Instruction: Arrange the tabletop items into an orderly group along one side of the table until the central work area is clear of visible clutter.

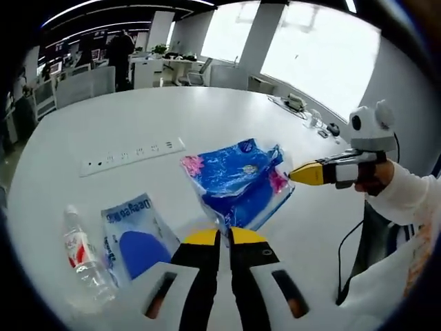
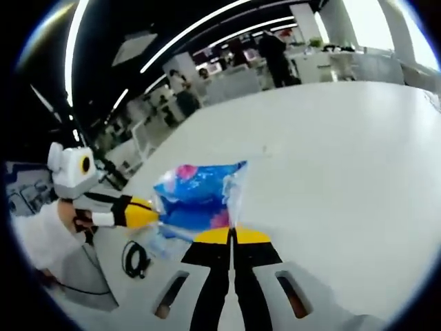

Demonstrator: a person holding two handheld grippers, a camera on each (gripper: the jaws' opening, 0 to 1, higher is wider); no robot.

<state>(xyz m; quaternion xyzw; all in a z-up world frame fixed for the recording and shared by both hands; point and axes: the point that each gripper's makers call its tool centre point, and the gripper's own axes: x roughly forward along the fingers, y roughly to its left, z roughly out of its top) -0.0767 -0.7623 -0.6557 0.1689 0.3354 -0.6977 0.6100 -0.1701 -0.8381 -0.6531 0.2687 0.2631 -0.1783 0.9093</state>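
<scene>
- The left gripper (image 1: 225,236) is pinching the near edge of the blue packet (image 1: 238,181), jaws clenched; the right gripper (image 2: 232,236) is clamping its opposite edge, lifting it over the table (image 1: 207,117).
- Next, I judge, both are needing to carry it beside the pouch (image 1: 134,234) and bottle (image 1: 84,256).

**White bench and what rests on it**

The bench (image 1: 207,117) is a broad, white, rounded surface. In the left gripper view a white power strip (image 1: 131,157) lies flat at about 10 o'clock from centre. Toward 8 o'clock a clear plastic bottle (image 1: 84,255) lies on its side, with a blue-printed packet (image 1: 134,238) just beside it. Small items sit at the far edge near 2 o'clock, too small to tell.
</scene>
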